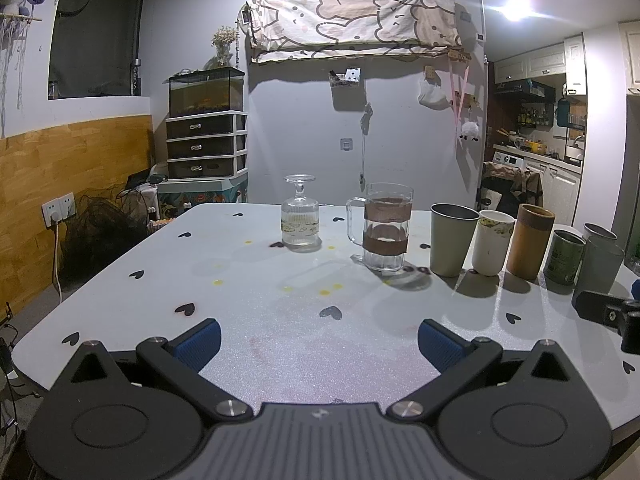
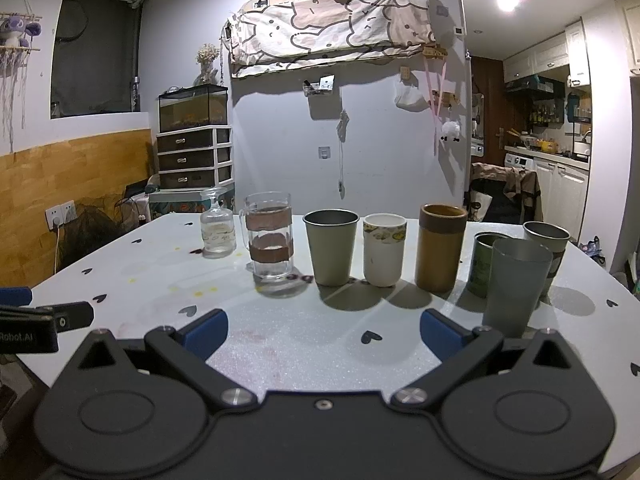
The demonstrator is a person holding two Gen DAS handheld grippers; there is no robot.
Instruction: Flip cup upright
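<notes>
- One cup is inverted as far as the pictures show: the clear ribbed stemmed glass, resting on its rim with its round foot uppermost, at about 12 o'clock in the left wrist view and 11 o'clock in the right wrist view.
- Seven other vessels stand mouth-up beside it, counted left to right in the right wrist view: one clear glass mug with brown bands, one grey-green metal tumbler, one white ceramic cup with a patterned rim, one tall brown cylindrical cup, one green printed can-like cup, one plain grey tumbler nearest the camera, and one grey metal tumbler behind it.
- The stemmed glass sits on the white heart-patterned counter, just left of the glass mug and apart from it, at the left end of the row.
- Two sets of tongs are in view, and neither touches any cup. The left tongs are spread wide and empty over bare counter, with the stemmed glass well ahead of them.
- The right tongs are likewise parted and hold nothing; the plain grey tumbler stands just beside their right finger.
- Judging by this, the task is at its start: the flip is not yet done. What remains is the approach, a grip on the glass, the turn, and setting it down on its foot.
- The left tongs look better placed for it.
</notes>
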